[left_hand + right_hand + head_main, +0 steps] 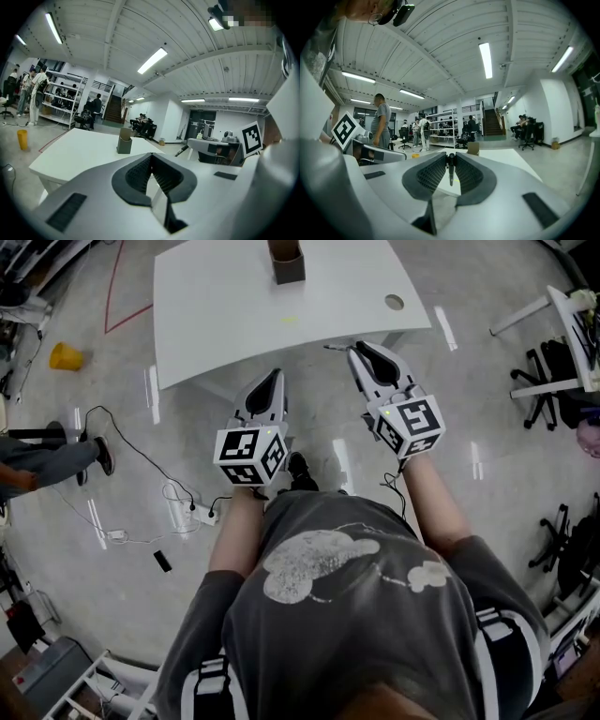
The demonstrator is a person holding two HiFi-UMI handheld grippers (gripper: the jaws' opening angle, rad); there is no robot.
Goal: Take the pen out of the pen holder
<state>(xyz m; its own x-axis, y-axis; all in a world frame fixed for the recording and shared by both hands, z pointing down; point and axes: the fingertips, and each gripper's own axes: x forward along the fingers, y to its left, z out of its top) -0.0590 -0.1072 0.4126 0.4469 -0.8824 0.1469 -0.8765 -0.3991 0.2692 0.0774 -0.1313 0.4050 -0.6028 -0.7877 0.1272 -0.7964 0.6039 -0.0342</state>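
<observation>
— Where is the pen (450, 174)?

— Out of the pen holder (286, 261), pinched at the very tips of the right gripper (450, 158). The two ribbed pads close on its dark barrel from either side, and the gap between them is no wider than the pen itself. From the head view, a short dark length of the pen (335, 348) pokes sideways out of the right gripper (359, 347) towards the left one.

— And the holder?

— A brown, open-topped box standing upright at the far edge of the white table (216, 306), well apart from the pen. The right gripper's tips sit over the table's near edge. In the right gripper view the pen holder (473, 148) shows small beyond the jaws.

— What about the left gripper (151, 157)?

— Its jaws meet at the tips with nothing between them. In the head view the left gripper (275, 377) is held just short of the table's near edge, beside the right one. The pen holder (124, 142) shows ahead of it on the tabletop.

— Anything else around?

— A round hole (394, 302) near the table's right corner, a yellow bucket (66, 356) on the floor to the left, and a power strip (202, 514) with a black cable on the floor beside the person.
</observation>
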